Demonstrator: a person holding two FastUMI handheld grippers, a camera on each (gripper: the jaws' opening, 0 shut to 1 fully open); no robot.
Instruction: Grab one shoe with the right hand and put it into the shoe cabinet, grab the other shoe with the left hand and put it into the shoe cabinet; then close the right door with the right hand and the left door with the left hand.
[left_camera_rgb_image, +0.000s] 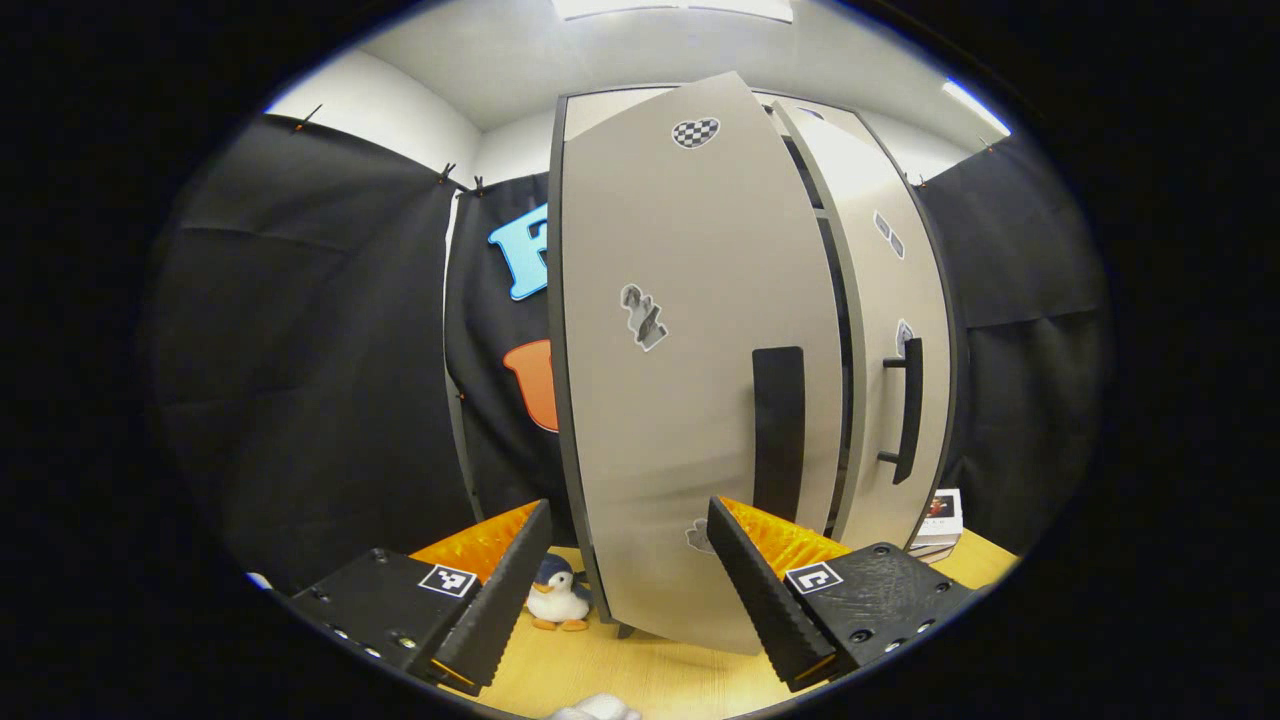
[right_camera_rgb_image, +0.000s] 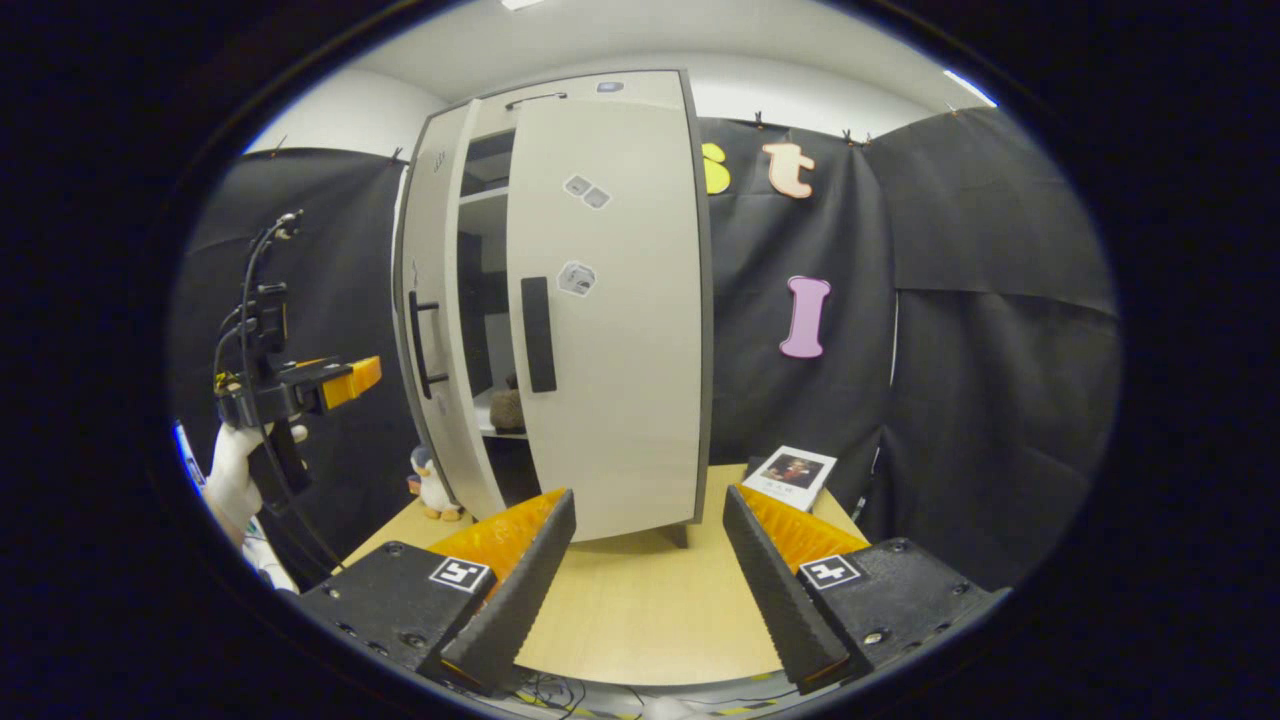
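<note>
— Step in hand? Door-closing, by the look of it: something dark and rounded, probably a shoe (right_camera_rgb_image: 508, 408), already on a shelf inside the shoe cabinet (right_camera_rgb_image: 640, 85); hard to tell whether one or two in there.

— Right door (right_camera_rgb_image: 610, 330)? Nearly home, judging from the right gripper view, but with a gap open along its inner edge. Left door (left_camera_rgb_image: 690, 380) ajar, swung out toward the left gripper (left_camera_rgb_image: 628, 590).

— Claws? Both spread wide and empty. Right gripper (right_camera_rgb_image: 648, 590) hanging back above the wooden table (right_camera_rgb_image: 640, 610), well apart from the cabinet. Left one close in front of its door panel, not touching as far as can be seen.

— Next? Probably a push on the left door's face, near the black handle (left_camera_rgb_image: 778, 430), swinging it flush; maybe a final nudge on the right one too.

— Looks of the cabinet? Tall, pale grey fronts, dark frame, small stickers, vertical black handles. Toy penguin (left_camera_rgb_image: 556, 595) at its foot, booklet (right_camera_rgb_image: 792, 475) beside it.
</note>
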